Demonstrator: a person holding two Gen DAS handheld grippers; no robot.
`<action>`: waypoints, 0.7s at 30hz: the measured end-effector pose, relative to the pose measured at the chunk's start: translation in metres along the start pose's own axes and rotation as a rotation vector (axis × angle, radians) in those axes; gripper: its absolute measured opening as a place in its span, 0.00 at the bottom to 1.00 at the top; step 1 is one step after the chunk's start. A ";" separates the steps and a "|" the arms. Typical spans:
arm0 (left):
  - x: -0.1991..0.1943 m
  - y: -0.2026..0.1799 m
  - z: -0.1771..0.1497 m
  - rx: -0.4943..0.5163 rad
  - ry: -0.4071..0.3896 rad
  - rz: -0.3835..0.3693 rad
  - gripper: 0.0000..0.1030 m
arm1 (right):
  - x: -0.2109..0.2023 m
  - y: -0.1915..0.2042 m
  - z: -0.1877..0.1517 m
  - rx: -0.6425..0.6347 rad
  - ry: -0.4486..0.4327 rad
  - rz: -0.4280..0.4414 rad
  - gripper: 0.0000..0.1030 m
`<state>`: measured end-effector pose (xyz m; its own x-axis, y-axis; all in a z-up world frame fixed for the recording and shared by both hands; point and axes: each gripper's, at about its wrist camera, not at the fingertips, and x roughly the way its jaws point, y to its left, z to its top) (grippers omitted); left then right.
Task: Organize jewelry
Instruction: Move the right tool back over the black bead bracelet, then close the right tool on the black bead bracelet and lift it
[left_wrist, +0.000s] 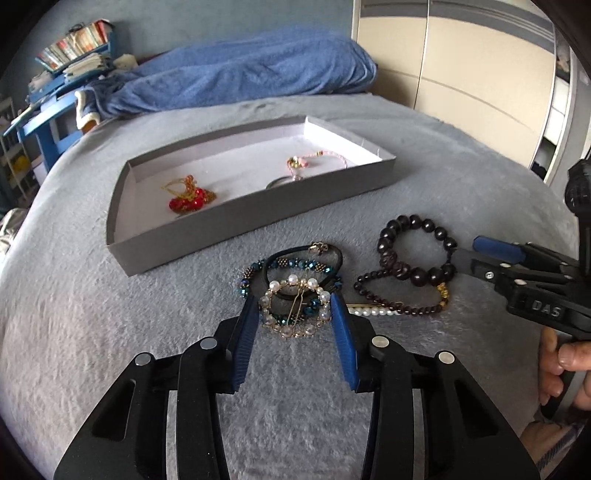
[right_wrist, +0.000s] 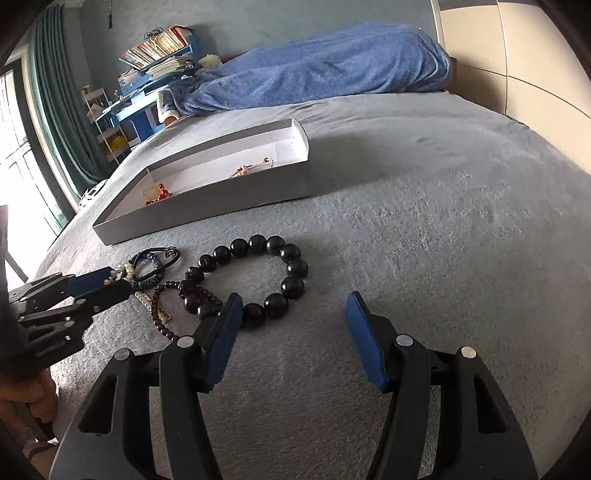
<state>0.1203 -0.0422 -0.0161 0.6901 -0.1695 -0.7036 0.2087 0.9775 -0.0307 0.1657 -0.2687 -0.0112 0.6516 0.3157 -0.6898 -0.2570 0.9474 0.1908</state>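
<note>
Bed covered by a grey plush blanket (left_wrist: 110, 332); all jewelry lies on it.

Left claw (left_wrist: 295, 306): blue pads flank the pearl ring piece (left_wrist: 295, 306), one pad on each side at 9 and 3 o'clock of it. The pads look to be touching its outer pearls, though the fisheye makes actual pressure hard to confirm. The piece lies flat on the blanket, on top of a tangle with a teal bead bracelet (left_wrist: 291, 264) and a black cord loop (left_wrist: 332, 254).

Right claw (right_wrist: 293, 306): jaws stand wide, nothing between them but blanket. Its left pad sits just beside the near beads of the large black bead bracelet (right_wrist: 273, 273), at roughly 7 o'clock of the loop; the right pad is well apart from it.

A thin dark-red bead strand (right_wrist: 162, 317) lies at 9 o'clock of the black bracelet, touching its carved beads. A short row of pearls (left_wrist: 373, 312) shows beside it.

Grey tray (left_wrist: 236, 218) at 12 o'clock of the pile, white inside. It holds a red-and-gold piece (left_wrist: 186, 201) toward its left end and a pink-and-gold piece (left_wrist: 301, 162) toward its right.

Blue towel (left_wrist: 240, 77) bunched at the far end of the bed.
</note>
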 end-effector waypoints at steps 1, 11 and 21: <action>-0.004 0.001 -0.002 -0.006 -0.012 -0.004 0.40 | 0.000 0.000 0.000 0.001 0.000 0.000 0.57; -0.023 0.016 -0.018 -0.065 -0.055 0.007 0.40 | 0.000 -0.004 0.001 0.028 0.004 0.005 0.57; -0.028 0.030 -0.027 -0.118 -0.077 0.012 0.40 | 0.024 -0.005 0.029 0.035 0.082 -0.053 0.57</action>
<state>0.0888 -0.0050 -0.0165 0.7443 -0.1620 -0.6479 0.1200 0.9868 -0.1089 0.2034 -0.2645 -0.0084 0.6026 0.2613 -0.7540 -0.1980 0.9643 0.1760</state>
